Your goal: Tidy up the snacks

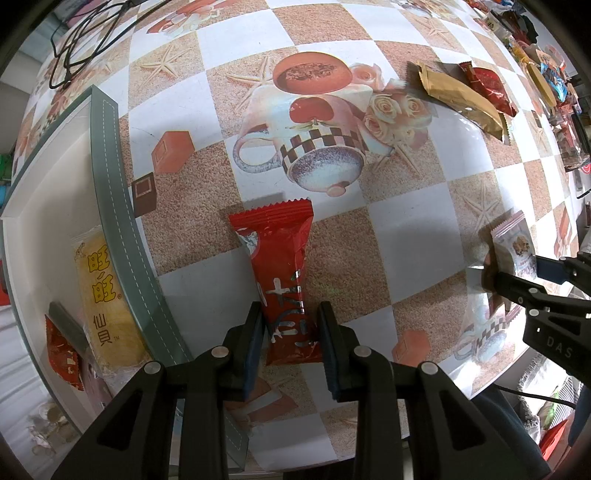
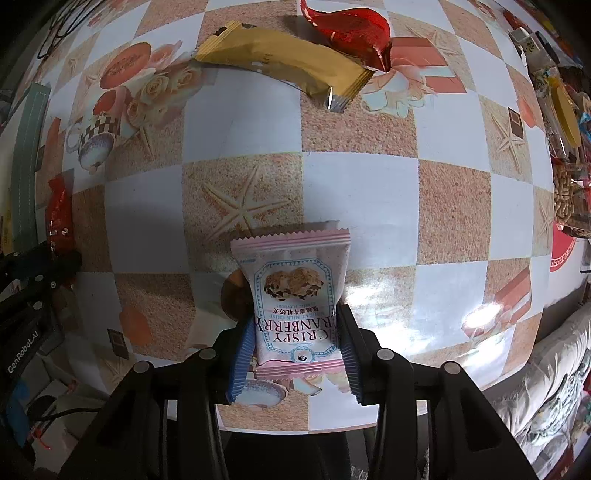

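Observation:
A red snack packet (image 1: 280,251) hangs lengthwise over the patterned tablecloth, its lower end pinched between the blue pads of my left gripper (image 1: 290,310), which is shut on it. My right gripper (image 2: 293,317) is shut on a pink "Crispy Cranberry" packet (image 2: 295,280), held just above the table with its shadow beneath. The left wrist view shows that same pink packet (image 1: 517,247) at the right edge, in the right gripper (image 1: 517,273). At the left edge of the right wrist view, the red packet (image 2: 59,221) shows above the left gripper's black body.
A white box with a grey-green rim (image 1: 110,177) sits at the left, holding a yellow rice-cracker packet (image 1: 103,295) and a red packet (image 1: 62,350). A gold packet (image 2: 284,62) and a red foil packet (image 2: 351,33) lie farther back. More snacks (image 1: 546,81) are piled at the far right; cables (image 1: 81,44) lie back left.

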